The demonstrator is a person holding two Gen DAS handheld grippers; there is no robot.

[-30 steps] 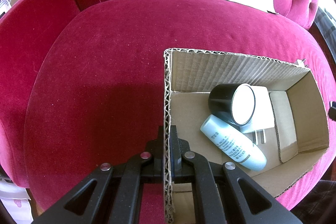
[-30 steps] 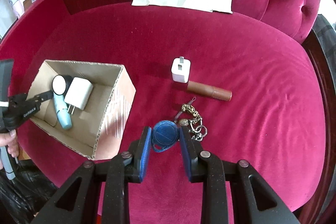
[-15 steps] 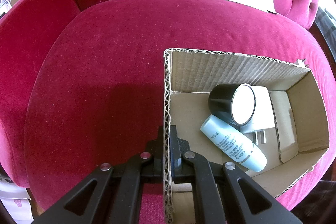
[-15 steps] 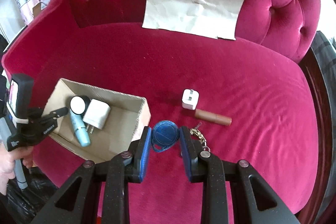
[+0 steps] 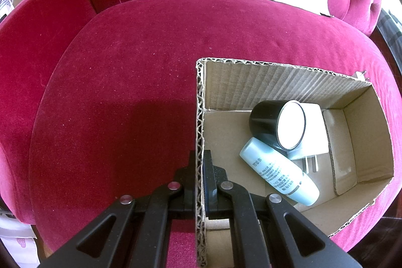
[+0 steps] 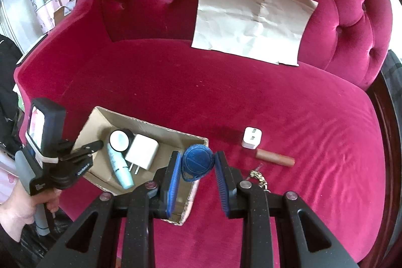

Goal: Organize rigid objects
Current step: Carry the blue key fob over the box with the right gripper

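Right gripper (image 6: 198, 165) has lifted the blue key fob (image 6: 198, 162) toward the cardboard box (image 6: 160, 132).

the sofa (image 6: 251, 97) is covered in soft pink-red velvet cloth that looks fuzzy and a bit shiny where the light hits. the cardboard box (image 5: 276, 82) is brown paper board, matt and rough, with wavy ridges on its cut edge. in it, the black jar (image 5: 266, 121) is smooth and glossy, the pale blue bottle (image 5: 279, 171) is smooth plastic, and the white charger (image 5: 314, 129) is smooth plastic with shiny metal prongs. the blue key tag (image 6: 197, 163) looks like bumpy plastic. the brown tube (image 6: 275, 160) is smooth. the paper sheet (image 6: 251, 16) is tan, matt and crinkled.
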